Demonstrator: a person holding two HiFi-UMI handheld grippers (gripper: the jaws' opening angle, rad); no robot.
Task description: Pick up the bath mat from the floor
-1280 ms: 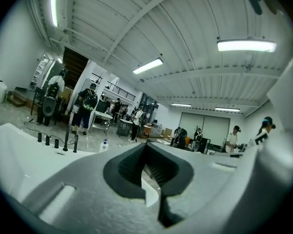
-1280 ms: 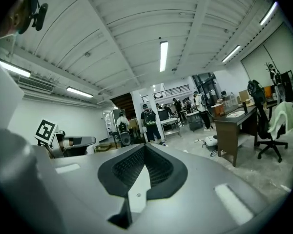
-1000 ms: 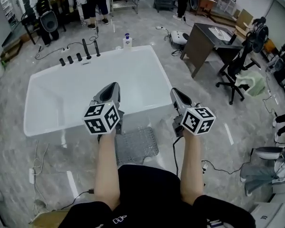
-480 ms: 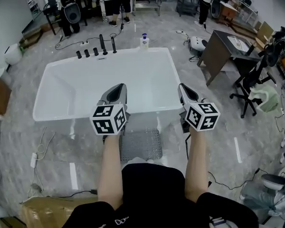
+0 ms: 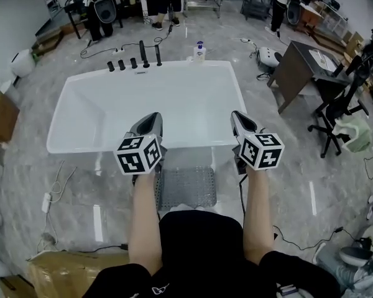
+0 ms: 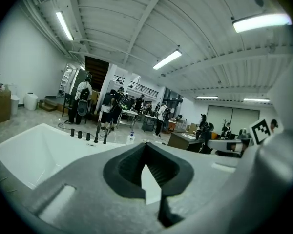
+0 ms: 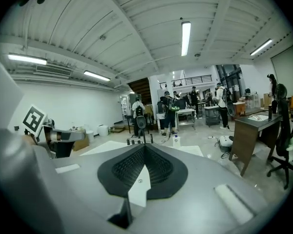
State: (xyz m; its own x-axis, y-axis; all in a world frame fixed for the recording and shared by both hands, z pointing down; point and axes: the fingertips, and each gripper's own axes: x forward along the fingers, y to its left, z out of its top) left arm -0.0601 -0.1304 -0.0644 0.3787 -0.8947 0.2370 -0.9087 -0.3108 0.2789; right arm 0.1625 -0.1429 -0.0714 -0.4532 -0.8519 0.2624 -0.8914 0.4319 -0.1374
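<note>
The bath mat [image 5: 188, 186], grey and see-through with a studded surface, lies flat on the marble floor just in front of the white bathtub [image 5: 81, 143], between my two forearms. Its near edge is hidden by my body. My left gripper [image 5: 153, 115] is shut and empty, its tip over the tub's near rim, well above the mat. My right gripper [image 5: 236, 114] is likewise shut and empty, level with the left one. In the left gripper view the left gripper [image 6: 146, 145] points across the tub [image 6: 29, 150]. In the right gripper view the right gripper [image 7: 144, 146] faces the room; the mat is out of sight in both.
Black taps [image 5: 137, 58] and a soap bottle [image 5: 200, 50] stand on the tub's far rim. A dark desk [image 5: 301, 64] and office chair [image 5: 339, 113] are at the right. Cardboard boxes [image 5: 0, 113] sit at the left, cables and a power strip [image 5: 48, 202] on the floor. People stand at the back.
Both grippers, still shut, have sunk a little toward the tub's near rim. The head view has tipped down, so more of the mat shows between my arms.
</note>
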